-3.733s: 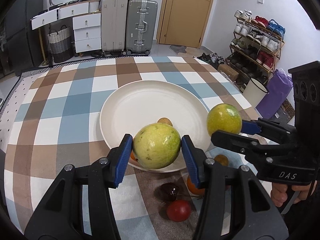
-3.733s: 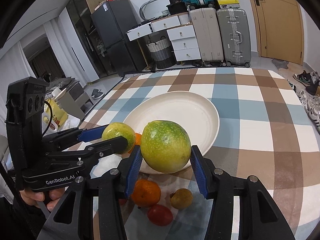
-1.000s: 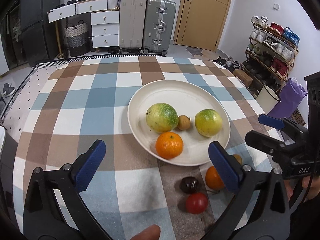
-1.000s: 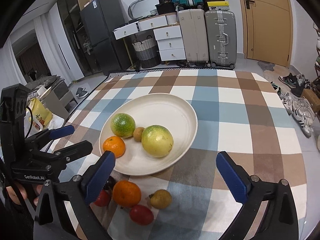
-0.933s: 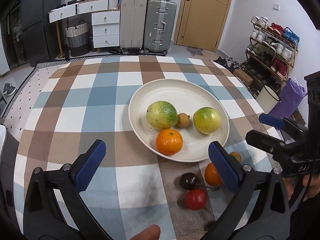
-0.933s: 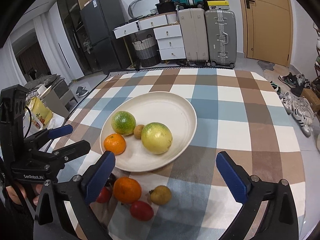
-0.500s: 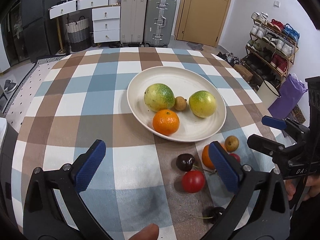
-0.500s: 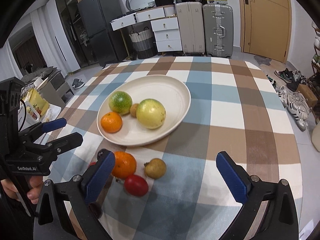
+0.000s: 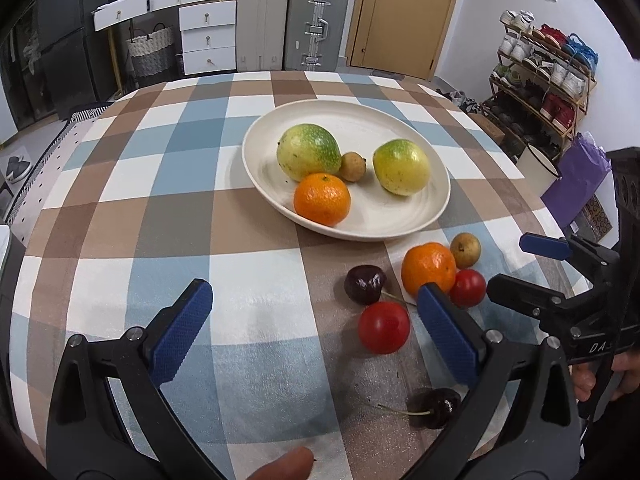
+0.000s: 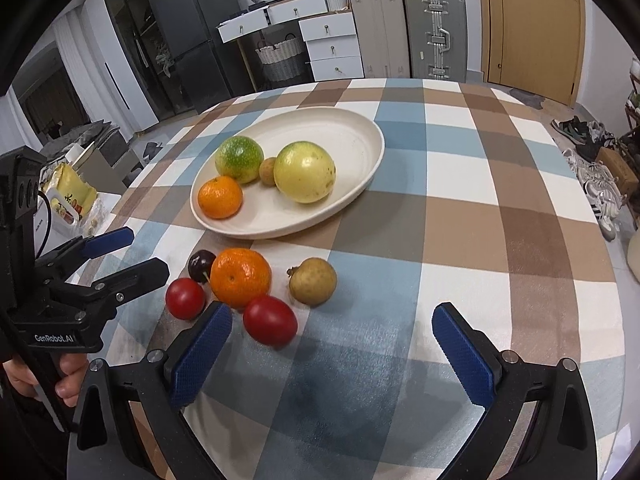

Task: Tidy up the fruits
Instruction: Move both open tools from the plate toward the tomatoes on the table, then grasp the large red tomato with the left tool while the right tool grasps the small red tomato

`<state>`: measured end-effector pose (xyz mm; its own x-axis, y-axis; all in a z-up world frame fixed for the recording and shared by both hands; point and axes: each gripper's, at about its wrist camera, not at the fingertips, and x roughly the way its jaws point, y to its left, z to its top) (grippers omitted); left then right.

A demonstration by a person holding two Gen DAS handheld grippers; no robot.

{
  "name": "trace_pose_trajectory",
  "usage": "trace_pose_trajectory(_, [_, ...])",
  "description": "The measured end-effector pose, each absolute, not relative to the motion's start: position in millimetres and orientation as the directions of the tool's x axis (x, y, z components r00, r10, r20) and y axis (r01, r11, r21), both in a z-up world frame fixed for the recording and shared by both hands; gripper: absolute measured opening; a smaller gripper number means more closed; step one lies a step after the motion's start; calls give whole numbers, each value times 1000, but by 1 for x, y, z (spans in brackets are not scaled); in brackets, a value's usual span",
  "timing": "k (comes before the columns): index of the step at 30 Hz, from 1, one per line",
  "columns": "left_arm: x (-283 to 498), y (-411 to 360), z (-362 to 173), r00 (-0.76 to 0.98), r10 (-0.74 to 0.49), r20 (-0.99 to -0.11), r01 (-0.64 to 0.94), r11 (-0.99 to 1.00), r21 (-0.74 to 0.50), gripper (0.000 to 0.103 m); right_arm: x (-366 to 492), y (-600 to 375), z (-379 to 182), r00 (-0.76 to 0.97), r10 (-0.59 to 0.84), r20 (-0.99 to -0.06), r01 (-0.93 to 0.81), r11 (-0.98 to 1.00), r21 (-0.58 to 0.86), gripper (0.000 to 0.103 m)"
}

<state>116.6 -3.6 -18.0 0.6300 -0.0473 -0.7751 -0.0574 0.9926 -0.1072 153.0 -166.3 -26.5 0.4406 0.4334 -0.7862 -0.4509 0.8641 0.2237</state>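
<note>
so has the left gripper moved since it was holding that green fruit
Yes. The left gripper has let go and pulled back from the plate: its open fingers now sit over the tablecloth, nearer than the loose tomato, with the green fruit left on the plate.

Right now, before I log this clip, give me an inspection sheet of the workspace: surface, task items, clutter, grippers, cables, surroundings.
Surface: checked tablecloth over the table, looks flat.
Job's things: white plate holds two green-yellow fruits, an orange and a small brown fruit. Off the plate: loose orange, brown fruit, two red tomatoes, two dark cherries.
Clutter: nothing seen on the table.
Grippers: left gripper open, empty; right gripper open, empty.
Cables: black cable on the left gripper's mount.
Surroundings: suitcases, drawers, shoe rack, door.
</note>
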Motion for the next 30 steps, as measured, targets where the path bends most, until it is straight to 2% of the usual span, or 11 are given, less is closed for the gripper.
trace_pose_trajectory(4, [119, -12, -27, 601, -46, -798, -34, 996, -83, 98, 151, -164, -32, 443, 427, -788, -458, 864, 210, 102])
trace_pose_trajectory(8, [121, -18, -35, 587, -42, -809, -16, 998, -63, 97, 149, -160, -35, 432, 443, -786, -477, 852, 219, 100])
trace_pose_trajectory(10, [121, -20, -38, 585, -55, -809, -6, 997, -72, 96, 148, -157, -37, 430, 442, -787, -487, 847, 210, 96])
trace_pose_trajectory(12, [123, -21, -41, 575, -61, -816, -6, 997, -79, 93, 148, -153, -40, 417, 448, -791, -499, 840, 213, 88])
trace_pose_trajectory(17, [124, -22, -46, 560, -74, -825, 7, 996, -85, 87, 144, -146, -43, 414, 451, -791, -525, 828, 198, 82])
trace_pose_trajectory(24, [123, -26, -46, 570, -96, -816, 34, 995, -93, 74, 141, -141, -41, 421, 463, -780, -547, 816, 189, 65])
trace_pose_trajectory(30, [121, -26, -44, 575, -130, -808, 51, 991, -123, 62, 138, -138, -41, 410, 480, -775, -559, 804, 203, 59])
